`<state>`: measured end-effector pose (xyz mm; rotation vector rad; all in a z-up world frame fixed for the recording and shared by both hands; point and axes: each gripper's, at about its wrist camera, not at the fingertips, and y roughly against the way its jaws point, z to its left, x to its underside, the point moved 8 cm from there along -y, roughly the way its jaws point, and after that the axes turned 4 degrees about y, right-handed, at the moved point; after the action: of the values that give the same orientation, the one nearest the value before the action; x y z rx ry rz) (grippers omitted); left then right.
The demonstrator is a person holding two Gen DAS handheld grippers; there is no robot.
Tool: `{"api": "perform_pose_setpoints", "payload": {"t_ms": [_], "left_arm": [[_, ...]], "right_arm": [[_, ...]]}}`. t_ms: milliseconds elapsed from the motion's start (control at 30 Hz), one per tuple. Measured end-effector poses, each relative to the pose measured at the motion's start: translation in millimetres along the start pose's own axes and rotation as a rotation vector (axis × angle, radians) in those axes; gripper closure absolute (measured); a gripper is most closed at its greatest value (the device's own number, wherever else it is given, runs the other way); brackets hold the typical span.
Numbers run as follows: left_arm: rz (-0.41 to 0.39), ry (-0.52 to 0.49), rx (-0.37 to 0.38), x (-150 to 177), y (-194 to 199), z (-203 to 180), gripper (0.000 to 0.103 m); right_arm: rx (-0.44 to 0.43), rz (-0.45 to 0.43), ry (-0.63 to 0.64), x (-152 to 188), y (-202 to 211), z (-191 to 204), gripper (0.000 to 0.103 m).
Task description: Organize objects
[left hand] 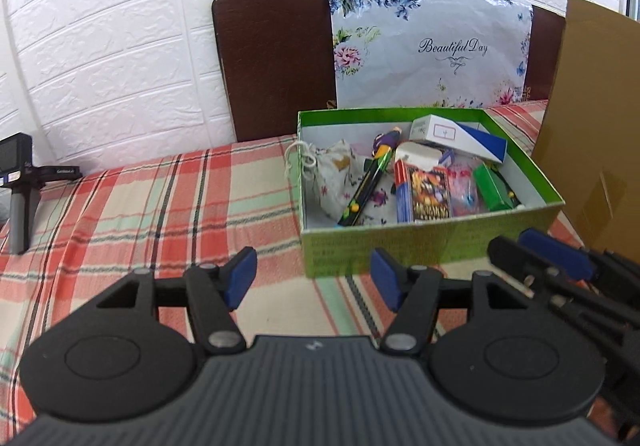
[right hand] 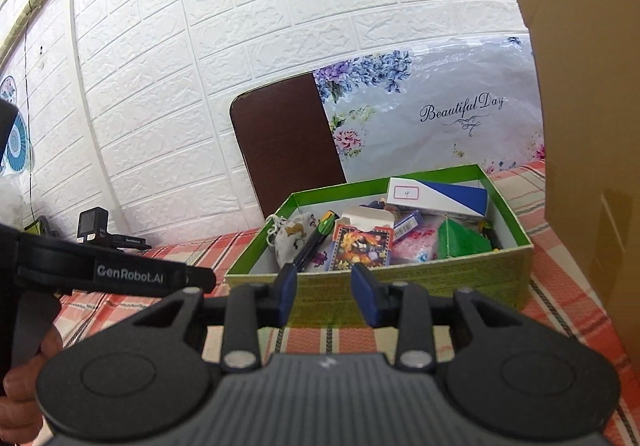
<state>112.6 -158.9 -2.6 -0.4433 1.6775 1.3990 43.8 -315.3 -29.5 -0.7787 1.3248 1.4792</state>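
A green box (left hand: 420, 246) stands on the plaid cloth and also shows in the right wrist view (right hand: 400, 282). It holds a floral pouch (left hand: 336, 173), a black-and-green pen (left hand: 366, 181), a card pack (left hand: 430, 191), a white-and-blue carton (left hand: 460, 135), a green carton (left hand: 492, 187) and other small items. My left gripper (left hand: 313, 284) is open and empty, just in front of the box's left corner. My right gripper (right hand: 324, 296) is open and empty, just in front of the box's near wall; it also shows in the left wrist view (left hand: 540, 252).
A tall cardboard box (left hand: 592, 125) stands right of the green box. A brown board (left hand: 276, 57) and a floral "Beautiful Day" sheet (left hand: 436, 45) lean on the white brick wall. A small camera on a handle (left hand: 18, 181) stands at the far left.
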Motion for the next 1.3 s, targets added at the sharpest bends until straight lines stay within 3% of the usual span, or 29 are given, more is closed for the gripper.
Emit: {"api": "perform_pose_setpoints", "payload": {"t_ms": [267, 567, 733, 1300], "left_arm": [[-0.017, -0.005, -0.010, 10, 18, 2, 0.031], [-0.050, -0.025, -0.029, 18, 35, 1, 0.017], [-0.050, -0.019, -0.043, 24, 41, 4, 0.003], [-0.025, -0.034, -0.034, 44, 56, 3, 0.000]], "right_arm": [[0.008, -0.026, -0.005, -5, 24, 2, 0.069], [0.001, -0.028, -0.034, -4, 42, 3, 0.063], [0.000, -0.037, -0.042, -5, 51, 4, 0.061], [0.002, -0.031, -0.050, 4, 61, 10, 0.057]]}}
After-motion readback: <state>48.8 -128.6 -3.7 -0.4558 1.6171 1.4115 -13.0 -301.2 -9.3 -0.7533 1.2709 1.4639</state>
